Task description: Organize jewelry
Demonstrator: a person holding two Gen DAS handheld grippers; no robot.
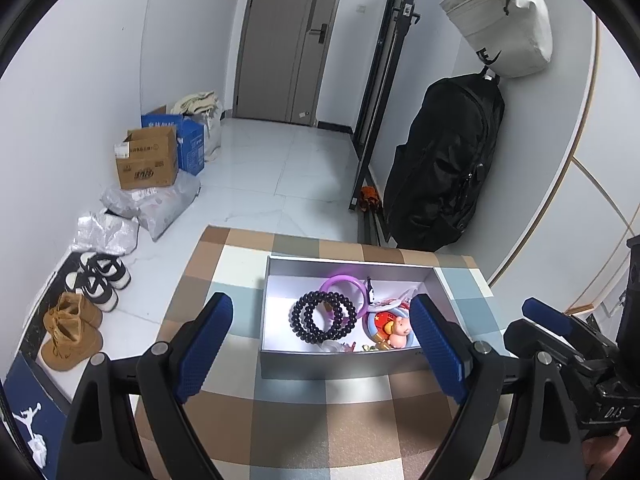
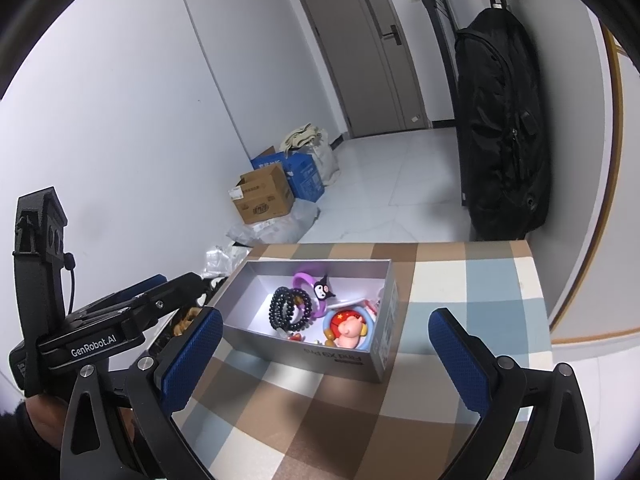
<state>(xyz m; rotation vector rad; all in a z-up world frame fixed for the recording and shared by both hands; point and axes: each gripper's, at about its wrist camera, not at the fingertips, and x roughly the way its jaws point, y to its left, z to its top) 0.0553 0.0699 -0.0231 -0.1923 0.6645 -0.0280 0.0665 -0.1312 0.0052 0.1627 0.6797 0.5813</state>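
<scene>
The left gripper (image 1: 320,344) is spread wide, holding nothing, over a checkered table (image 1: 352,420). Between its fingers sits an open silver box (image 1: 340,366), long axis running left to right. Inside, left to right: black bead bracelet (image 1: 324,317), purple ring (image 1: 347,283), pig toy (image 1: 398,330). The right gripper (image 2: 326,354) is also spread wide, empty.

Home entryway: front door (image 1: 280,40), shoes (image 1: 86,312), hanging backpack (image 1: 444,164).

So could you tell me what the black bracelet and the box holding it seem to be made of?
Black bracelet: round glossy beads, maybe stone, glass or lacquered wood; highlights glint on each. Box: probably matte silver-grey cardboard, with thin straight walls and printed lettering.
</scene>
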